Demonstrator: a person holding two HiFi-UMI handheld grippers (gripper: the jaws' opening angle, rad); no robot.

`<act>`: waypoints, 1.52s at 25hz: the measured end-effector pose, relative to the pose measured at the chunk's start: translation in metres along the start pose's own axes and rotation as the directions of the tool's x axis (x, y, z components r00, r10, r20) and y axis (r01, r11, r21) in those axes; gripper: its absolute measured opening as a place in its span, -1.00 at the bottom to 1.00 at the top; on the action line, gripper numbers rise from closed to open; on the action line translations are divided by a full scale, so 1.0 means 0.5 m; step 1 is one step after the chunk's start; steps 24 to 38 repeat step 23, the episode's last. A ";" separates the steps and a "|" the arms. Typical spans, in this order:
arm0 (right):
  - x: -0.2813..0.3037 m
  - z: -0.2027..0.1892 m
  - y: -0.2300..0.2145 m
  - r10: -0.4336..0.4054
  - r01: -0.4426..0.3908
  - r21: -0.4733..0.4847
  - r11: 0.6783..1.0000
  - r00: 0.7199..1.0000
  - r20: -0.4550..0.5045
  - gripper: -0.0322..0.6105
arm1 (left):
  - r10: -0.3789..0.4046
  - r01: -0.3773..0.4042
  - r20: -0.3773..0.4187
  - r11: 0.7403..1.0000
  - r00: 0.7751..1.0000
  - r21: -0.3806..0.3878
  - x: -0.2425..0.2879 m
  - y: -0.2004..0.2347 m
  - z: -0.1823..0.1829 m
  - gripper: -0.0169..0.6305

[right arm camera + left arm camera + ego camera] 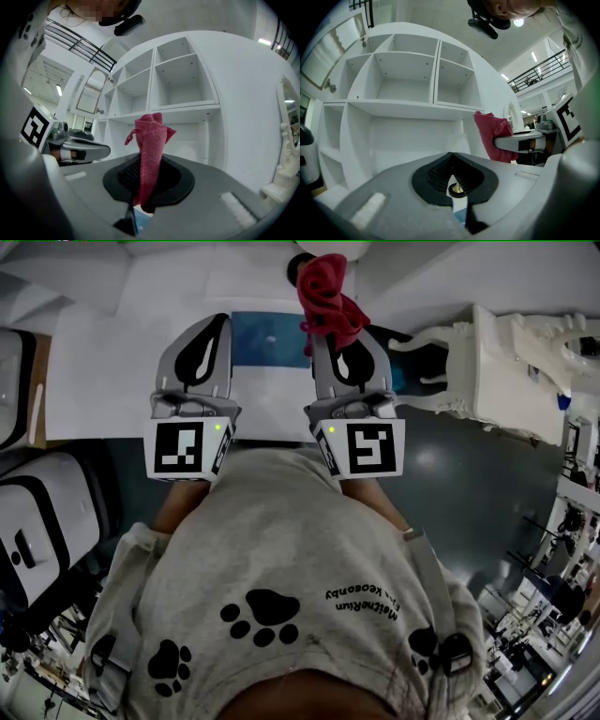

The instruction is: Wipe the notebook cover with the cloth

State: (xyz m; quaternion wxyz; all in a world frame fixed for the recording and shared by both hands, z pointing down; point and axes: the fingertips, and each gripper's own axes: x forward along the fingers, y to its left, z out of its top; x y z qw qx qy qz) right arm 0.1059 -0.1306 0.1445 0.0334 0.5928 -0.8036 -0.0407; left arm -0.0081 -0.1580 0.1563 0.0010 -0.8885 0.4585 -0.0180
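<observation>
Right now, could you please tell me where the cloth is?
The cloth is pinched in the right tongs, sticking up past their tips; in the head view it shows at the notebook's far right corner.

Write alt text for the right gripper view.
The right gripper is shut on a red cloth that sticks up past its jaws. A white shelf unit stands behind; the left gripper shows at left.

White cubby shelving [405,79] on wall, dark glossy floor [469,484], ornate white furniture [497,362] at rt

notebook [267,338] on desk [94,371] before shelf unit [408,79]; cloth [328,292] at notebook's right
</observation>
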 end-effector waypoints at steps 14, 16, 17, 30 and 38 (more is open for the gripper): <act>-0.008 0.022 0.027 0.003 -0.002 -0.022 1.000 0.999 0.032 -0.77 | -0.013 0.012 0.033 0.999 0.999 0.035 -0.022 -0.005 0.017 -0.95; -0.010 0.026 0.026 0.003 -0.002 -0.024 1.000 0.999 0.040 -0.77 | -0.017 0.016 0.038 0.999 0.999 0.039 -0.020 -0.010 0.021 -0.95; -0.011 0.027 0.025 0.003 -0.002 -0.024 1.000 0.999 0.042 -0.77 | -0.019 0.017 0.040 0.999 0.999 0.040 -0.020 -0.012 0.022 -0.95; -0.022 0.028 0.026 -0.002 0.002 -0.006 1.000 0.999 0.046 -0.77 | -0.020 0.019 0.035 0.999 0.999 0.037 -0.028 -0.022 0.011 -0.95; -0.022 0.028 0.026 -0.002 0.002 -0.006 1.000 0.999 0.046 -0.77 | -0.020 0.019 0.035 0.999 0.999 0.037 -0.028 -0.022 0.011 -0.95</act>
